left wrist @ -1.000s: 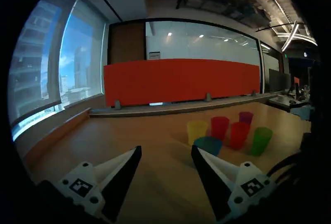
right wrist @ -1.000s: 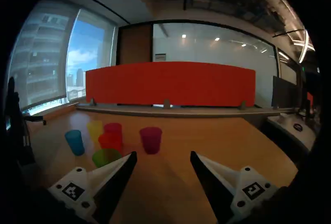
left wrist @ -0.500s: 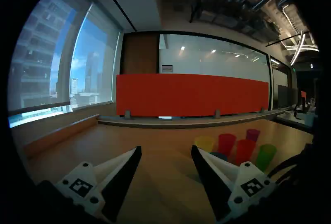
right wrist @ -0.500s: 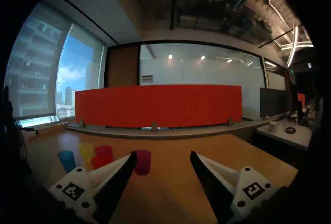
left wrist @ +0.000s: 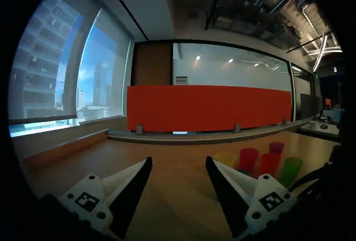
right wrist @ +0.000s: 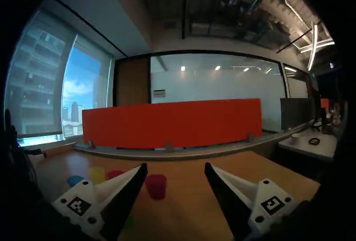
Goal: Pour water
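**Hovering over the counter (left wrist: 178, 205) with left tongs (left wrist: 178, 160) and right tongs (right wrist: 175, 166) both open**

Holding the left tongs spread wide above the bare wood, gripping nothing between the white, black-edged fingers. Looking along them in the left gripper view toward a group of plastic cups (left wrist: 267, 166) standing upright on the counter, off to the right of the right finger. Catching a yellow cup (left wrist: 224, 158) partly behind that finger's tip. Passing next to a red cup (left wrist: 248, 158), an orange cup (left wrist: 270, 161) and a green cup (left wrist: 291, 170) packed close in a row. Finding a purple cup (left wrist: 276, 147) just behind the orange one.

Holding the right tongs equally wide apart, also clamping nothing. Seeing the purple cup (right wrist: 156, 185) in the right gripper view between the two fingers, near the left one and apart from the rest. Spotting a blue cup (right wrist: 75, 181), the yellow cup (right wrist: 96, 175) and the red cup (right wrist: 115, 174) farther left, the red one partly covered by the left finger.

Being unable to tell whether any cup has water in it.

Facing a long red divider (left wrist: 209, 107) along the counter's far edge, with a glass wall behind it and a tall window (left wrist: 98, 85) showing towers and blue sky to the left.
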`<control>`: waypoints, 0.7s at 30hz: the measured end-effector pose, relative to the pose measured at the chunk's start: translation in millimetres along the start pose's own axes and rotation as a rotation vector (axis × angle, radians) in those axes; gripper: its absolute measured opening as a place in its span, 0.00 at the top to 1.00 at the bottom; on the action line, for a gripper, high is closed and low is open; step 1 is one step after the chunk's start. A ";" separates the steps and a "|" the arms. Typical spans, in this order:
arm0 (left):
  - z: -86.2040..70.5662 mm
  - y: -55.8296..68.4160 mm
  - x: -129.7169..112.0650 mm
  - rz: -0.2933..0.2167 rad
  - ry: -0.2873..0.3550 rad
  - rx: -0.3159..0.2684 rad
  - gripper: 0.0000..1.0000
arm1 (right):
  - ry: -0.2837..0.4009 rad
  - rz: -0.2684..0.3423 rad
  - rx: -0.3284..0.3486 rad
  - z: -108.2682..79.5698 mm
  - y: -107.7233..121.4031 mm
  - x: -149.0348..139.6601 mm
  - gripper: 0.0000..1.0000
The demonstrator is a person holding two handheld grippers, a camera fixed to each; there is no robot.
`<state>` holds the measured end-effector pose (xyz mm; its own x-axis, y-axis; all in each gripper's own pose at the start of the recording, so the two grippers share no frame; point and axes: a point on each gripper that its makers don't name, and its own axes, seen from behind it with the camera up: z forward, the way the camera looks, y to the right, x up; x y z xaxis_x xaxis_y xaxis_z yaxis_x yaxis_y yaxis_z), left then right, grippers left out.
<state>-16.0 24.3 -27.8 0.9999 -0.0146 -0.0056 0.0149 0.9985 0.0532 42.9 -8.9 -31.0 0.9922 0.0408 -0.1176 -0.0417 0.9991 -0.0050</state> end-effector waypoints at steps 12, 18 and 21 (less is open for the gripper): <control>4.6 -16.3 -11.6 -0.002 0.025 -0.014 0.11 | -0.008 -0.041 -0.059 -1.7 -2.6 0.1 0.00; 5.8 -21.8 -18.8 -0.008 0.025 -0.017 0.11 | -0.004 -0.025 -0.059 1.2 -9.5 2.3 0.00; 6.3 -22.3 -18.6 -0.009 0.029 -0.018 0.11 | -0.009 -0.022 -0.051 3.1 -14.9 2.7 0.00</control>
<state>-34.9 2.0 -22.5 0.9991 -0.0224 -0.0350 0.0236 0.9991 0.0347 46.5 -23.6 -28.2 0.9940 0.0192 -0.1075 -0.0256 0.9980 -0.0584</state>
